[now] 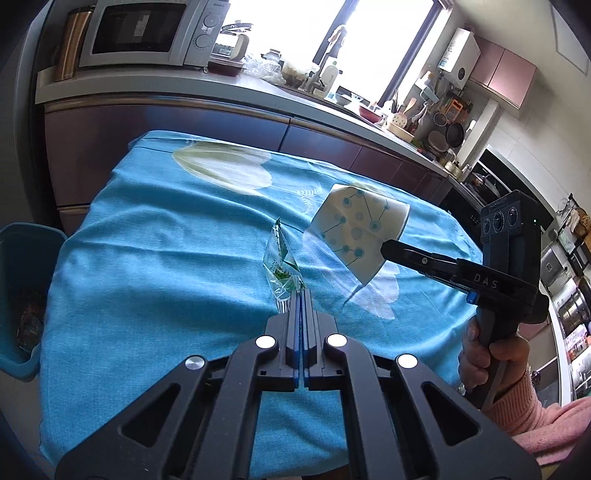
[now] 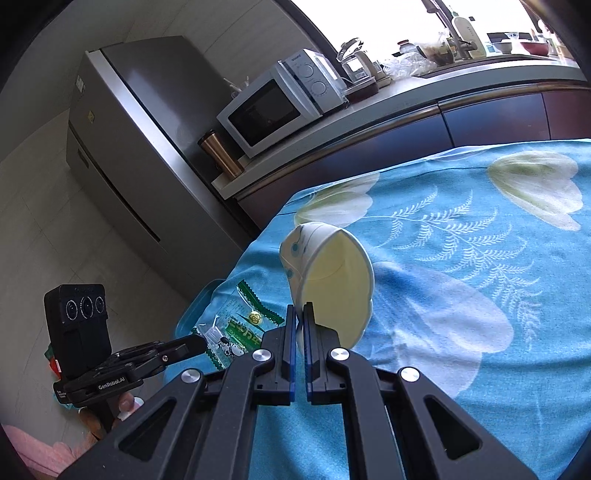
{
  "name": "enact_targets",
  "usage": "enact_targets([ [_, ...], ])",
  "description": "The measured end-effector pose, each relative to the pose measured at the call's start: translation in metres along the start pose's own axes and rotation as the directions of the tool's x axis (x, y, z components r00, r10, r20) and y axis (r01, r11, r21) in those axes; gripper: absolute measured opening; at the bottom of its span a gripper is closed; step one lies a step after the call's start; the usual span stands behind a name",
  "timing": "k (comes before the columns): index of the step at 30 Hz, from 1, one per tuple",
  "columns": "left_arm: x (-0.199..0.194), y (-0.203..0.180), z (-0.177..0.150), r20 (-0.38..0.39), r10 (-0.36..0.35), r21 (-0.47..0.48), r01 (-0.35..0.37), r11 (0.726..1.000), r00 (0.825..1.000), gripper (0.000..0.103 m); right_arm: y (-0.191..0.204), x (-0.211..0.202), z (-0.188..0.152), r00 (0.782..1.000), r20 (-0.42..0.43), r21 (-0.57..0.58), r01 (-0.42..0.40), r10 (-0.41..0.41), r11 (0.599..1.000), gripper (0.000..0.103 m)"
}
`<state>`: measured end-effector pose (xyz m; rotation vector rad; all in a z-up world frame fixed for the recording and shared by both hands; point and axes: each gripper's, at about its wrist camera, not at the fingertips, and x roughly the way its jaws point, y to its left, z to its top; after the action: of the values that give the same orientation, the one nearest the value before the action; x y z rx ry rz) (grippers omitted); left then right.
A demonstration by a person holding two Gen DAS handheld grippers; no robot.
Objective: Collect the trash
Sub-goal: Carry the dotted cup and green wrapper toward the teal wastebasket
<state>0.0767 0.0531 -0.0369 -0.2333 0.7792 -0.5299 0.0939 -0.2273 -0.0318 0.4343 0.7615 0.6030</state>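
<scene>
Both grippers loaded above the blue tablecloth (image 1: 147, 229).

I see the left gripper (image 1: 300, 295) clamped on a clear, green-printed wrapper (image 1: 282, 267); my right gripper (image 2: 300, 314) pinches the rim of a white paper cup (image 2: 328, 280) with blue dots, tilted sideways, held off the cloth.

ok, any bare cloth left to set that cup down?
Plenty: the blue tablecloth is bare on all sides under the held paper cup and wrapper. Crowded: the counter behind, by the microwave.
</scene>
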Motion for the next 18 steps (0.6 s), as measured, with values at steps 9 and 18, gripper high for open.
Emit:
enact_targets([
  [9, -0.027, 0.013, 0.0, 0.037, 0.04, -0.01, -0.04, 0.999, 0.999, 0.001, 0.022, 0.016, 0.0, 0.999, -0.029, -0.037, -0.034, 0.033, 0.999, 0.003],
  [18, -0.045, 0.023, -0.001, 0.059, 0.072, -0.023, -0.071, 0.997, 0.996, 0.001, 0.04, 0.03, -0.001, 0.996, -0.057, -0.059, -0.065, 0.062, 0.996, 0.003],
])
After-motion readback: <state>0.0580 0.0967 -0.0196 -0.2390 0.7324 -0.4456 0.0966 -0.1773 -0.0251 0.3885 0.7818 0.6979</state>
